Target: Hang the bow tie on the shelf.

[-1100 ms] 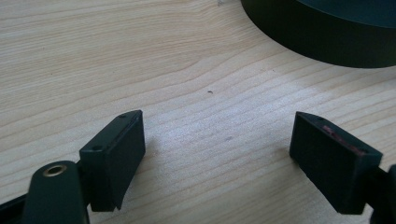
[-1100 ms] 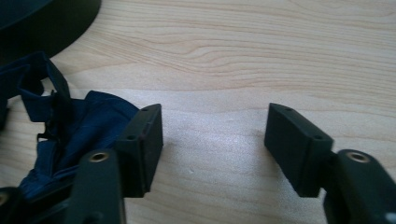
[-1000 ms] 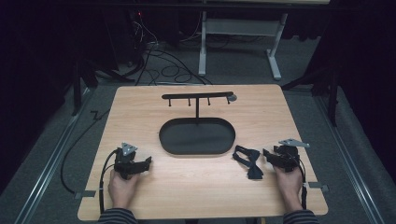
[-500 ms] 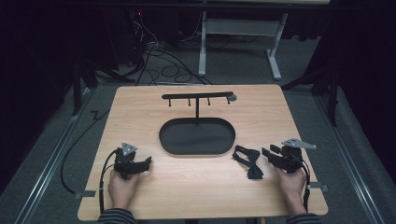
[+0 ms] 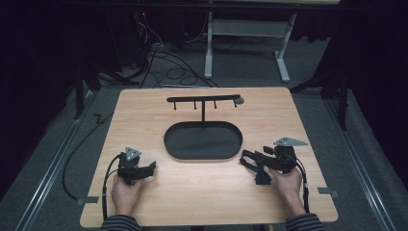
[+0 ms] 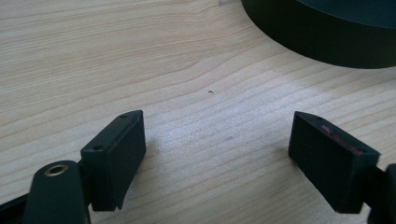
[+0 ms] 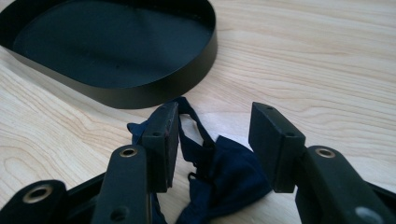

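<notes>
The dark navy fabric bow tie (image 7: 212,179) lies on the light wooden table (image 5: 144,115) beneath and between the two black jaws of the right gripper (image 7: 215,140). One jaw hangs over the looped strap end, the other stands beside the wide pleated wing. The pads do not press on the cloth: the jaws stand part-way apart, having just been closing and then easing open a little, with the tie under the gap. In the high view the bow tie (image 5: 255,166) lies just ahead of the right gripper (image 5: 250,161), near the right end of the black oval tray (image 5: 202,153), apart from its wall.

The tie is soft and crumpled, its thin strap curling toward the tray, its wings lying flat in folds on the wood.

The left gripper (image 6: 217,140) has its jaws spread wide over bare wood, nothing between them; the tray's dark wall curves past the upper right of its view. The left hand (image 5: 126,192) rests near the table's front edge.
</notes>
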`<state>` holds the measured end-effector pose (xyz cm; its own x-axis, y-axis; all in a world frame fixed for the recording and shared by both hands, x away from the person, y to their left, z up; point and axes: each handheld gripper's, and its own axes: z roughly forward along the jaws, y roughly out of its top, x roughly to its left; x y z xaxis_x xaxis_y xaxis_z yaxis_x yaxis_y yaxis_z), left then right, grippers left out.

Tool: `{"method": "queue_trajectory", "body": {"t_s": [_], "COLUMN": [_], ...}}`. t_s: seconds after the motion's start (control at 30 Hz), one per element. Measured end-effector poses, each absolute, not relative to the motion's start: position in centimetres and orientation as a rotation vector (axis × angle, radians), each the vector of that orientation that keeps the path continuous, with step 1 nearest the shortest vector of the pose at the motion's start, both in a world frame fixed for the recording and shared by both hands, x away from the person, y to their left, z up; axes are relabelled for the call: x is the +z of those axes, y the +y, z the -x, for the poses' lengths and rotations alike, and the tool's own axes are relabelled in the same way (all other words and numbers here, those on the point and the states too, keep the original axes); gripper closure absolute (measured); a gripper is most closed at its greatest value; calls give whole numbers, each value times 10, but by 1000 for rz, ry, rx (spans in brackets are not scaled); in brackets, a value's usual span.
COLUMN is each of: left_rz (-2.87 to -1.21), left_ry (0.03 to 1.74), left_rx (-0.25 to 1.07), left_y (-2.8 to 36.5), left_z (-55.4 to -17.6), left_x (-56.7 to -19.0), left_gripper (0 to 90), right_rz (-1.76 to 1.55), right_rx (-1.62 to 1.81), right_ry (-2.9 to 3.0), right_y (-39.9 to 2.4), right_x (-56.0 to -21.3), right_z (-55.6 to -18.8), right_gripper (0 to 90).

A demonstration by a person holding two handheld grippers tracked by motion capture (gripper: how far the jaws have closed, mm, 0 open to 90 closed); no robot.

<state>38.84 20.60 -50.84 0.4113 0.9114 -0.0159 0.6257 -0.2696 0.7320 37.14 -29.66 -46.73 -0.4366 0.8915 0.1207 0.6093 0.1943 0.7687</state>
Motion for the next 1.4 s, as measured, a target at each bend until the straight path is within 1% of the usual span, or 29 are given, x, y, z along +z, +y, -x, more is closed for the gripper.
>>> {"method": "queue_trajectory", "body": {"t_s": [0.33,0.47,0.57,0.7,0.77,0.8,0.83,1.1,1.2,1.4], "left_rz": [-2001,-2001,-2001,-2001,-2000,-2001,-2001,-2000,-2000,-1996], "left_ry": [1305,1305,1305,1305,1305,1305,1305,1306,1307,1308], "left_rx": [549,549,549,550,550,550,550,550,551,550], "left_y": [206,206,206,206,206,206,206,206,206,206], "left_z": [-388,-388,-388,-388,-388,-388,-388,-388,-388,-388], "left_x": [-508,-508,-508,-508,-508,-508,-508,-508,-508,-508], "left_gripper": [193,193,193,193,193,193,193,192,192,196], "right_rz": [-1424,-1435,-1441,-1441,-1425,-1415,-1415,-1340,-1333,-1324], "right_rx": [1077,1064,1044,1015,1013,1003,1003,968,1001,1053], "right_ry": [2192,2205,2223,2241,2243,2253,2253,2283,2273,2227], "right_y": [-285,-284,-283,-282,-282,-281,-281,-279,-281,-289], "right_x": [-480,-484,-489,-491,-492,-493,-493,-492,-490,-478], "right_z": [-385,-388,-390,-392,-393,-393,-393,-388,-386,-379], "right_gripper": [541,558,603,632,680,727,727,882,899,900]}}
